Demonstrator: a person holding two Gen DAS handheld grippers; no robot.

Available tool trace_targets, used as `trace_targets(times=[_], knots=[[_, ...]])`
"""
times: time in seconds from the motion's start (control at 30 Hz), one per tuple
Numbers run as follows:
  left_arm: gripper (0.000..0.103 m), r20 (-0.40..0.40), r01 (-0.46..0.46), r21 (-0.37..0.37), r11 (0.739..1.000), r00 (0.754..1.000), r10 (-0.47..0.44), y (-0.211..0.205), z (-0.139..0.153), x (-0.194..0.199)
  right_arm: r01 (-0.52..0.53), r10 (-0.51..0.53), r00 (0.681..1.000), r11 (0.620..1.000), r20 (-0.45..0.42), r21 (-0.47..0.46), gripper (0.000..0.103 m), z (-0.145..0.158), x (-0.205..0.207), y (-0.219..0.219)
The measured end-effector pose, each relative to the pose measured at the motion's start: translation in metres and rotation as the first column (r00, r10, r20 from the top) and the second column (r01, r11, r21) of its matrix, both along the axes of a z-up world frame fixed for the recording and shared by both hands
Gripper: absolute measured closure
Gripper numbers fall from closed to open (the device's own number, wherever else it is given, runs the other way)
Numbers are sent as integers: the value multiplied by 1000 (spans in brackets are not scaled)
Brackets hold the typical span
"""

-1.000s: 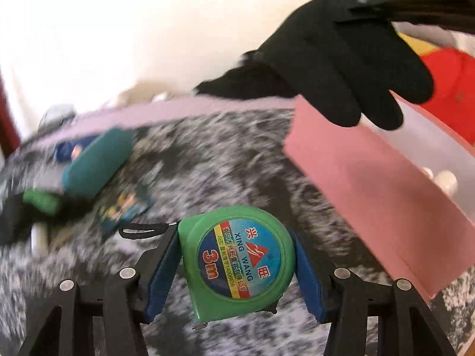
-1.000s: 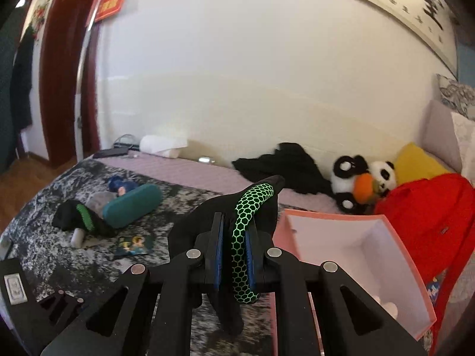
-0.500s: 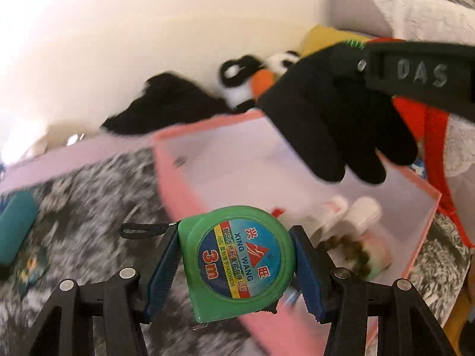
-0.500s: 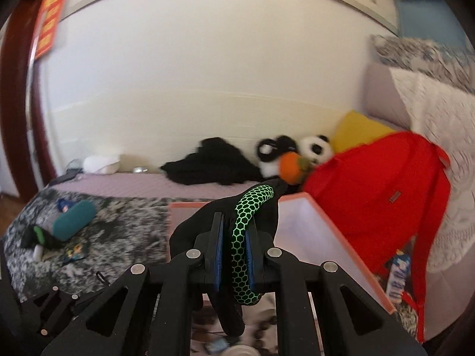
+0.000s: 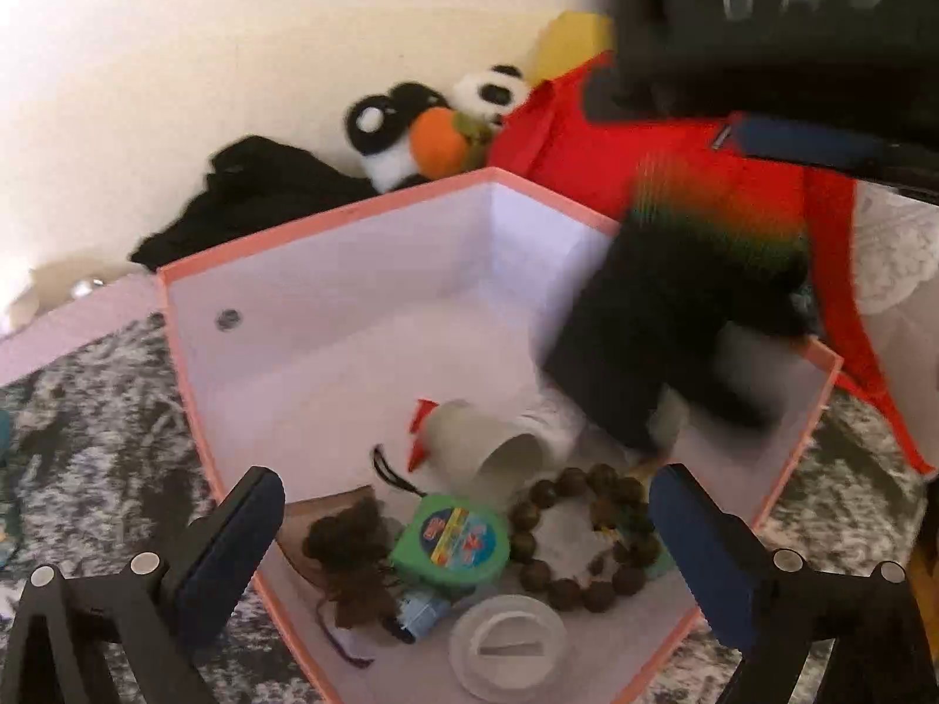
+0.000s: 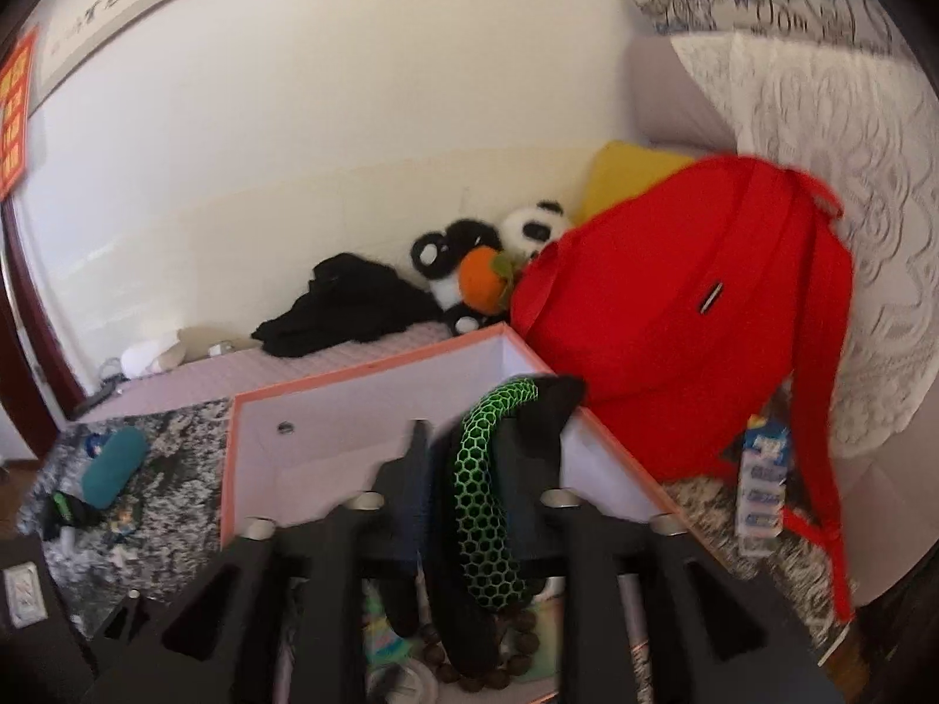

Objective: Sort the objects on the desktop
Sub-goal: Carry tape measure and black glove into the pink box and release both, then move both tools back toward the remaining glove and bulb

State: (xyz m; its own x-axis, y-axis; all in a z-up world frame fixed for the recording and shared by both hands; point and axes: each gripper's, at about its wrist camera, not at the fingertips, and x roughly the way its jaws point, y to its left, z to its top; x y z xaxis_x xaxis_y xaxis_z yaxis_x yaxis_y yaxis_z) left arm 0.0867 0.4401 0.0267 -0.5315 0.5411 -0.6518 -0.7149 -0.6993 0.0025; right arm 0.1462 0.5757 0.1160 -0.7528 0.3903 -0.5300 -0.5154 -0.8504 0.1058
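Grippers over the pink cardboard box (image 5: 328,234): left gripper (image 5: 463,528) had just opened wide, green round tape measure (image 5: 451,538) lying below; right gripper (image 6: 478,484) just parted, black-and-green glove (image 6: 484,504) between its jaws.

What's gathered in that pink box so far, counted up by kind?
In the pink box, seen from the left wrist view:
Green tape measure: 1
Brown bead bracelet: 1
White cup: 1
White round lid: 1
Brown tasselled clump: 1
Black glove, blurred, dropping in: 1
Total: 6, small bits underneath left uncounted.
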Motion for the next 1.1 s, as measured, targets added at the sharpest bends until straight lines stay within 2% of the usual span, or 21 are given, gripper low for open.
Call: trace_targets(times=[0.03, 0.07, 0.23, 0.57, 0.77, 1.1], knots=[[0, -5, -9, -12, 1000, 1000, 9, 1, -1, 0, 8, -8, 1000, 1000, -18, -2, 21, 0, 2, 0], [0, -4, -14, -28, 1000, 1000, 14, 2, -3, -2, 16, -16, 999, 1000, -36, -4, 19, 1, 5, 1], [0, -15, -28, -50, 998, 1000, 27, -4, -9, -3, -13, 12, 998, 1000, -66, -18, 19, 8, 7, -5], [0, -26, -42, -88, 995, 999, 40, -37, -13, -6, -72, 74, 997, 997, -37, 34, 19, 14, -10, -41], [0, -10, -90, -51, 995, 996, 89, -79, -7, -15, -115, 117, 992, 993, -49, 39, 19, 21, -21, -68], [0, -16, -185, -100, 978, 983, 185, -163, -18, -32, -219, 221, 975, 970, -3, 102, 19, 21, -56, -140]])
